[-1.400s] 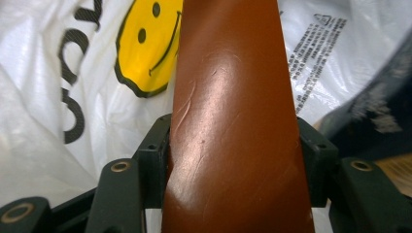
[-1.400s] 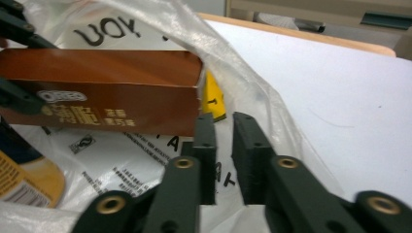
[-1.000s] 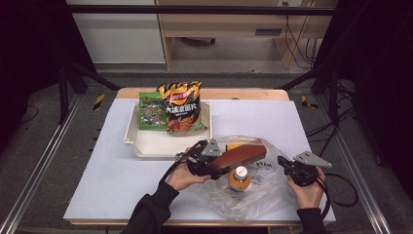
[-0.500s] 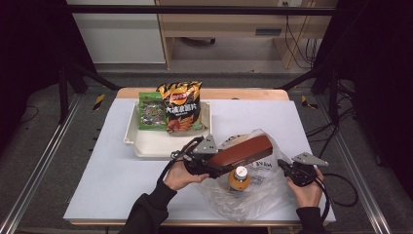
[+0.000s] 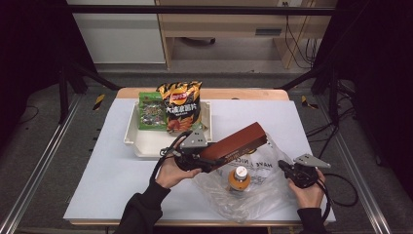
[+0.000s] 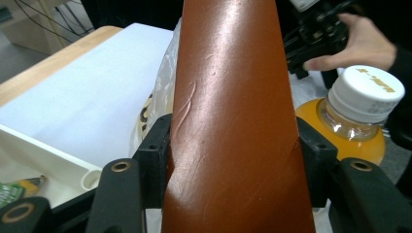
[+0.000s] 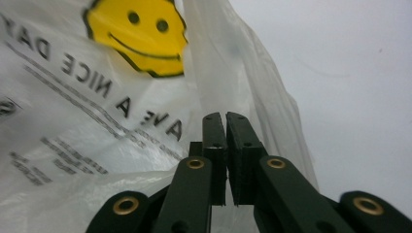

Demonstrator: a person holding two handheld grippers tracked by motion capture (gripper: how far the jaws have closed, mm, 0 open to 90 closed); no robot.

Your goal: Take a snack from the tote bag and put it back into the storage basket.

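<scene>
Nearest the person, the right tongs point(image 5: 285, 167) sit at the right edge of the clear plastic bag point(image 5: 253, 195), their jaws pressed almost together with a fold of the bag's film at their tips; whether they pinch it I cannot tell. The bag lies on the white surface point(image 5: 97, 175) with an orange drink bottle point(image 5: 239, 178) inside it. Just left, the left tongs point(image 5: 214, 161) pinch one end of a long brown box point(image 5: 236, 145), which tilts upward above the bag. Farther back, a white tray point(image 5: 146, 146) holds a chip bag point(image 5: 181, 105) and a green packet point(image 5: 151, 110).
</scene>
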